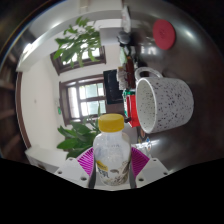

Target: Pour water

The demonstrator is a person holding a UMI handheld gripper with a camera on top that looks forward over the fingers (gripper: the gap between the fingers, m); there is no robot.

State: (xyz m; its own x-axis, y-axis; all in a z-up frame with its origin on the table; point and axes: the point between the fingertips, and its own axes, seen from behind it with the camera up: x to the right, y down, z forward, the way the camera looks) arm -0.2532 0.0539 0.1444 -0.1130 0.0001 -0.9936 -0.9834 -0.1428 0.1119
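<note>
A clear plastic bottle with a yellow cap and a pale label stands between my fingers, its cap pointing away from me. My gripper is shut on the bottle, with the magenta pads pressing on both of its sides. Just beyond the bottle and to the right is a white speckled mug, seen side-on with its open mouth turned toward the bottle's cap. The whole scene appears rotated, so the bottle is tilted toward the mug. No water is visible leaving the bottle.
A dark table surface lies behind the mug, with a red round object on it. Green leafy plants and a window sit farther off by a white wall.
</note>
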